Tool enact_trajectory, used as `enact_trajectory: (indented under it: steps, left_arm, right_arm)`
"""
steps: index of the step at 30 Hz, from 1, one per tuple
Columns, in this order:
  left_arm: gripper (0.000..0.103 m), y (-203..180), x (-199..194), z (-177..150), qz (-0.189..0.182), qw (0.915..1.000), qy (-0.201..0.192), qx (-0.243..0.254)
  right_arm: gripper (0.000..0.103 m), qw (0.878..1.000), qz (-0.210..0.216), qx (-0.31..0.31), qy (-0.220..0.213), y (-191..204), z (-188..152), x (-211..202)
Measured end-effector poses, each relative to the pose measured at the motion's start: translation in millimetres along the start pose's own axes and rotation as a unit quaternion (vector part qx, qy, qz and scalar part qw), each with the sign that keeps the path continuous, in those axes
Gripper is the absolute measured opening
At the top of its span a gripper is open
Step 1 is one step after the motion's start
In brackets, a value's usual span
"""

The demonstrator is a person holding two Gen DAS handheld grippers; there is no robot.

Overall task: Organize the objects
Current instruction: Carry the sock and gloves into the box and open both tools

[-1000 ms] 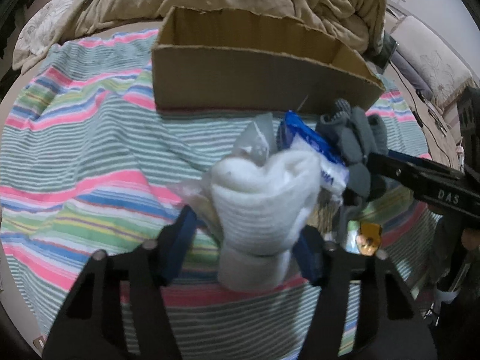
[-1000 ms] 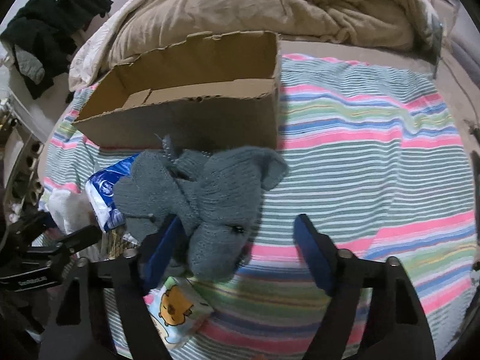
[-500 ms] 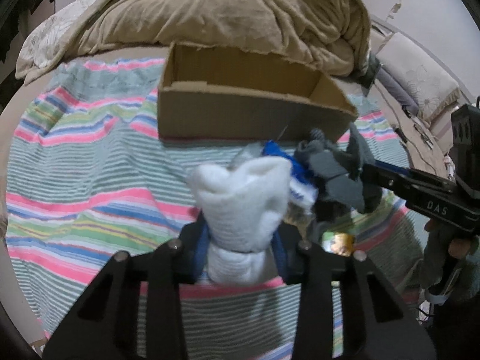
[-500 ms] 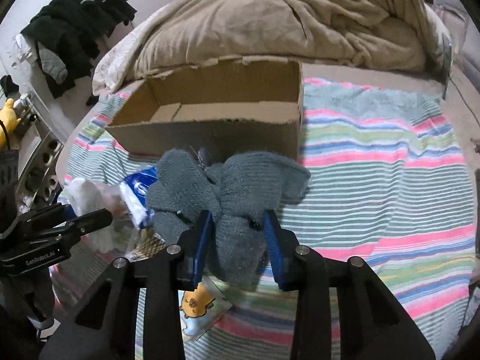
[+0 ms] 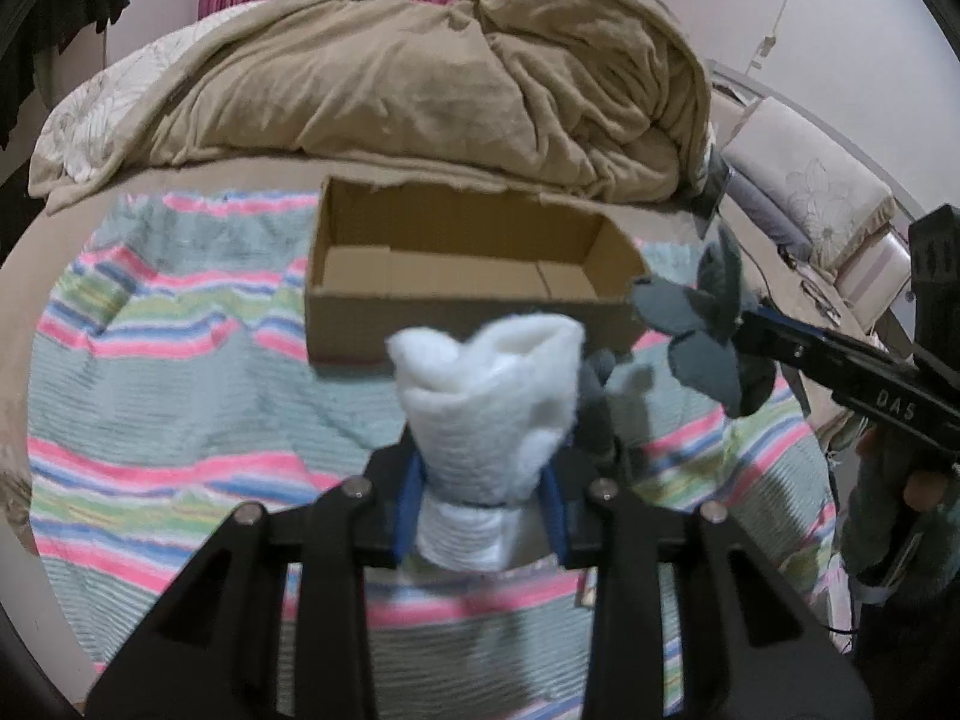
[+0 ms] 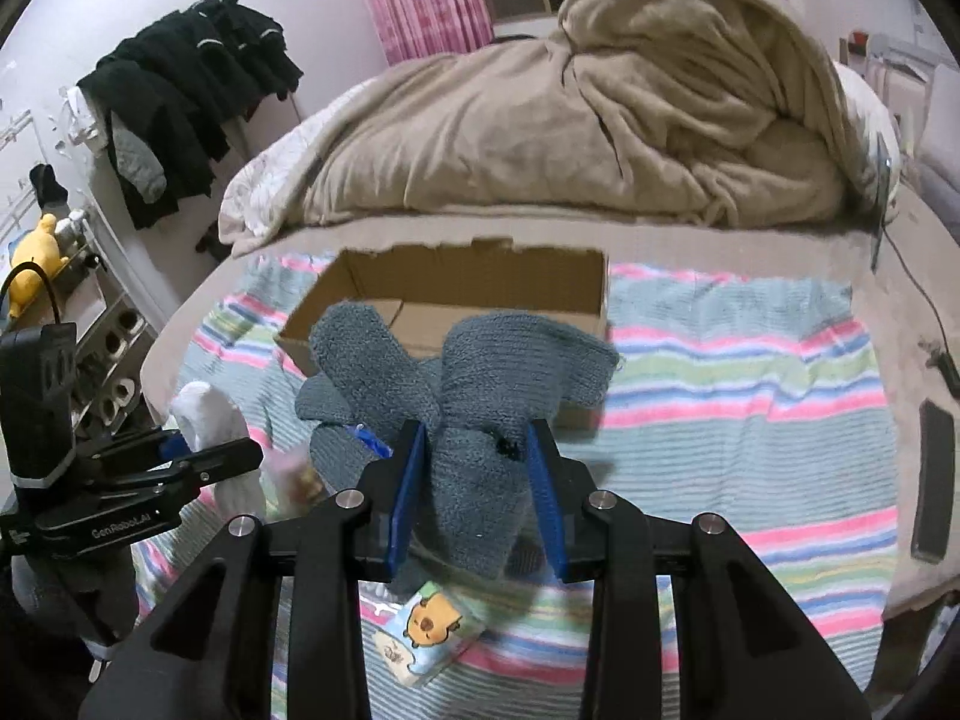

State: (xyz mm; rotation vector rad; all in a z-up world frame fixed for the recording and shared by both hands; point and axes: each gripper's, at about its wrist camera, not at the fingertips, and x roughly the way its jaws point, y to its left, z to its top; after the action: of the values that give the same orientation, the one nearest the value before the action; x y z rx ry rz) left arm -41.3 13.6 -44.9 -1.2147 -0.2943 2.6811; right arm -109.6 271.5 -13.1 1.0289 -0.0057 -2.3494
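the left gripper [image 5: 485, 501] was clamped on a white sock bundle [image 5: 489, 396], the right gripper [image 6: 478, 489] on a grey sock bundle [image 6: 474, 408], both held above the striped blanket [image 6: 732, 396] before the cardboard box's [image 5: 456, 276] near wall.

Two hand-held grippers are showing: the left hand-held gripper [image 5: 485, 498] is pinching one white sock bundle [image 5: 489, 396], and the right hand-held gripper [image 6: 477, 495] is pinching one grey sock bundle [image 6: 474, 396]. One open cardboard box [image 5: 462, 267] is sitting on one striped blanket [image 5: 180, 396], with one beige duvet [image 5: 420, 84] lying heaped behind it on the bed. One cartoon-printed packet [image 6: 429, 630] and one blue-printed packet [image 6: 369, 441], mostly hidden, are lying below the grey bundle, one dark phone [image 6: 933, 477] is lying at the blanket's right side, and one yellow plush toy [image 6: 36, 255] is sitting on a shelf at far left.
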Motion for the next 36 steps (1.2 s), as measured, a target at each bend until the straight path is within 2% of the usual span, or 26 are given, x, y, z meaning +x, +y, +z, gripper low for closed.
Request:
enact_trajectory:
  steps: [7, 14, 23, 33, 36]
  left_arm:
    - [0.034, 3.1, 2.9, 29.3, 0.004, 0.9996, -0.029, 0.002]
    - [0.034, 12.2, 20.2, 54.3, 0.005, 0.9992, -0.039, 0.001]
    - [0.034, 23.5, 53.2, 79.9, 0.015, 0.9992, -0.036, 0.009]
    - [0.034, 31.1, 98.7, 88.4, 0.022, 0.9996, -0.010, 0.015]
    - [0.034, 30.9, 101.4, 89.9, 0.021, 0.9997, -0.005, 0.015]
  right_arm:
    - [0.036, 1.000, -0.006, -0.017, -0.023, -2.5, 29.4, -1.7]
    - [0.036, 0.999, -0.022, -0.021, -0.031, -15.0, 54.2, 13.9]
    - [0.036, 0.999, -0.027, -0.014, -0.015, -29.8, 67.6, 49.8]
    - [0.036, 0.999, -0.025, -0.002, 0.022, -43.5, 65.3, 100.1]
    - [0.036, 0.999, -0.022, -0.002, 0.031, -44.5, 62.9, 109.3]
